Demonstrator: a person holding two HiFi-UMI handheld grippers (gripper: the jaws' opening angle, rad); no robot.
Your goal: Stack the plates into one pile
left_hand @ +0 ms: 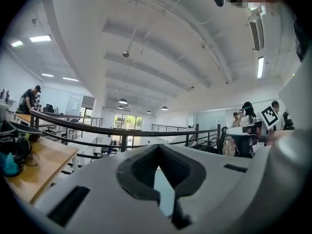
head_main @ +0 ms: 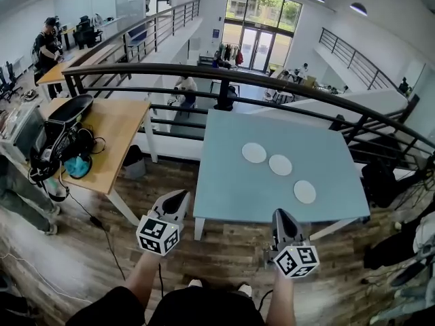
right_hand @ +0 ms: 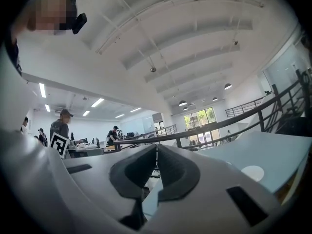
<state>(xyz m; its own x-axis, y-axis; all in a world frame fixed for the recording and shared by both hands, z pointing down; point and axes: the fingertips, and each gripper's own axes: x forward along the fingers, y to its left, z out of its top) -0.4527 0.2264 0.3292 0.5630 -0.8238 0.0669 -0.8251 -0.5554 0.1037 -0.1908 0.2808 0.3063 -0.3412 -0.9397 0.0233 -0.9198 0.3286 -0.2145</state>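
Three white plates lie apart in a diagonal row on the light blue table (head_main: 231, 182): a far plate (head_main: 254, 153), a middle plate (head_main: 280, 164) and a near plate (head_main: 304, 191). My left gripper (head_main: 182, 195) hovers off the table's near left corner, shut and empty; its tips meet in the left gripper view (left_hand: 157, 146). At the table's near edge my right gripper (head_main: 280, 213) is shut with nothing in it. The right gripper view (right_hand: 156, 146) looks level across the table, with one plate (right_hand: 253, 172) to the right of the jaws.
A wooden desk (head_main: 119, 138) with a black helmet, bags and cables stands to the left. A black railing (head_main: 272, 79) runs behind both tables, above an open hall. People stand at the far left. Dark bags (head_main: 384, 182) lie right of the table.
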